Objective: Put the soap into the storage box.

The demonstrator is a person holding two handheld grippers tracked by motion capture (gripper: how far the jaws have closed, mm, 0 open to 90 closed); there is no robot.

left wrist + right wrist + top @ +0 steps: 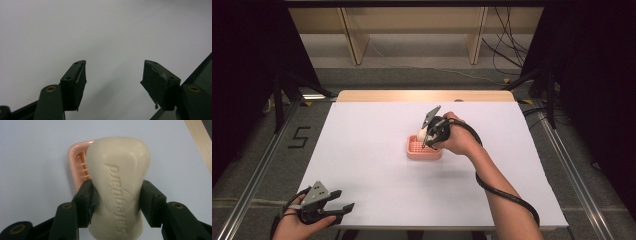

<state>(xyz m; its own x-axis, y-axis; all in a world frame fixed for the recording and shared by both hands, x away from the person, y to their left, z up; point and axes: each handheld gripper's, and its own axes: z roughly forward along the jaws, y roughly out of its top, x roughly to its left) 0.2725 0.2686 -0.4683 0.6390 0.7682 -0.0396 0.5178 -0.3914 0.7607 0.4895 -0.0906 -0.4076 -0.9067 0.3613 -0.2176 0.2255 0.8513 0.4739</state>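
A cream bar of soap [117,185] sits clamped between the two black jaws of the right tongs [117,202], which press against its narrowed waist from either side; the embossed lettering on its face runs lengthwise, along the jaws. In the right gripper view the bar stands out well past the jaw tips, and behind it lies a pink soap dish [77,167] with a slatted floor, partly hidden by the soap, so that only its rim and a few ribs at one side can be seen. From the high view the right tongs [426,140] point down over the pink soap dish [424,150], which rests near the middle of the white desk [362,160], and the soap [421,134] shows as a pale shape at the dish's far edge, just beside the jaws; whether the bar touches the dish cannot be told. The right hand [457,137] grips the tool from the right, its cable looping along the forearm. The left tongs [339,209] rest at the near left corner of the desk, held by the left hand [297,222], well apart from the dish. In the left gripper view the left tongs [113,80] stand wide apart with nothing between them, over plain white desk surface [100,32].
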